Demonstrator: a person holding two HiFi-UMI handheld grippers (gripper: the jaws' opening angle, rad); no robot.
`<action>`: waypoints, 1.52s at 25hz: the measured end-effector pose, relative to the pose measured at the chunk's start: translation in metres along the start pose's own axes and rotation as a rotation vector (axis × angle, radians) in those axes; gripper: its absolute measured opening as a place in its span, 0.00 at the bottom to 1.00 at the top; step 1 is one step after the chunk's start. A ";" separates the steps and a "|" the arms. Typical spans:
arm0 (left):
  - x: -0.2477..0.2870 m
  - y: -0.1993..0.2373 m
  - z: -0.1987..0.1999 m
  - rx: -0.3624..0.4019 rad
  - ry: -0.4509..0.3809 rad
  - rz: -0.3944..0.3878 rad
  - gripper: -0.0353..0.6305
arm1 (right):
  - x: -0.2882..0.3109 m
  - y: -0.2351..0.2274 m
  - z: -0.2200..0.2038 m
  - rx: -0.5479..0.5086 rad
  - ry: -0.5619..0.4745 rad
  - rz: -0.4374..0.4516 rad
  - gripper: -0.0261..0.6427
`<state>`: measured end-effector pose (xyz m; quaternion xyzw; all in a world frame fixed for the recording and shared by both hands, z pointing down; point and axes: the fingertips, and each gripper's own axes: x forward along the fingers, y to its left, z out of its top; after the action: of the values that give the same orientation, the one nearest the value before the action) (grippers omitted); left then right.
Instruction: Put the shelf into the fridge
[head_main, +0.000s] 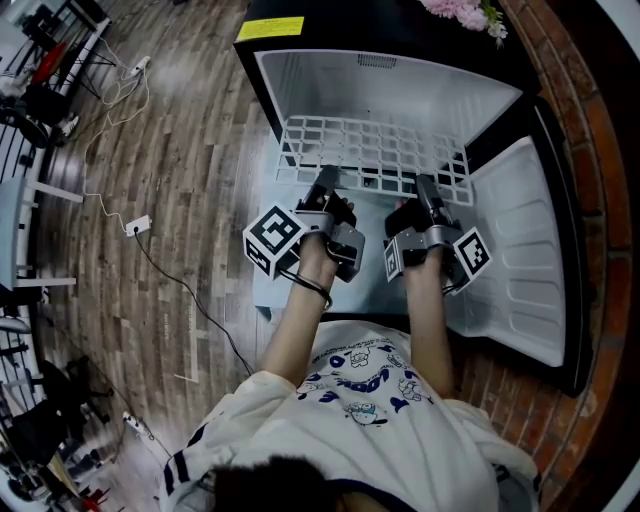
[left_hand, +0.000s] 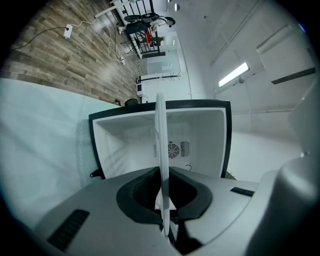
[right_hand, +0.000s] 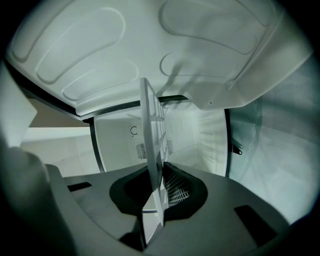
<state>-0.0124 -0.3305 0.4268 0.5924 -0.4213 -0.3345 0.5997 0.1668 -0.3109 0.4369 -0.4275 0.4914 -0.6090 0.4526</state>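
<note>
Holding the white grid shelf (head_main: 375, 150) by its near edge, we've got the left gripper (head_main: 325, 182) and right gripper (head_main: 428, 190) both clamped on it. It's lying flat across the open fridge (head_main: 400, 88) mouth, with the door (head_main: 515, 250) out to the right.

Open fridge interior (head_main: 390, 92) ahead, door (head_main: 515, 240) alongside

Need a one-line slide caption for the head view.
Left gripper and right gripper both clamp the near edge of the white wire shelf at the mouth of the open fridge.
</note>
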 end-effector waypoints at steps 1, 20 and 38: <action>0.000 -0.001 0.000 -0.002 0.000 0.000 0.10 | 0.000 0.001 -0.001 -0.001 0.001 0.002 0.11; 0.002 0.003 0.000 -0.024 0.003 -0.018 0.10 | 0.003 0.003 0.001 -0.020 0.004 0.025 0.11; 0.002 0.003 0.002 -0.011 -0.009 -0.019 0.10 | 0.004 0.003 -0.001 -0.020 0.015 0.033 0.11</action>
<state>-0.0134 -0.3324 0.4299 0.5915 -0.4163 -0.3452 0.5980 0.1654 -0.3153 0.4337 -0.4193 0.5079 -0.5998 0.4545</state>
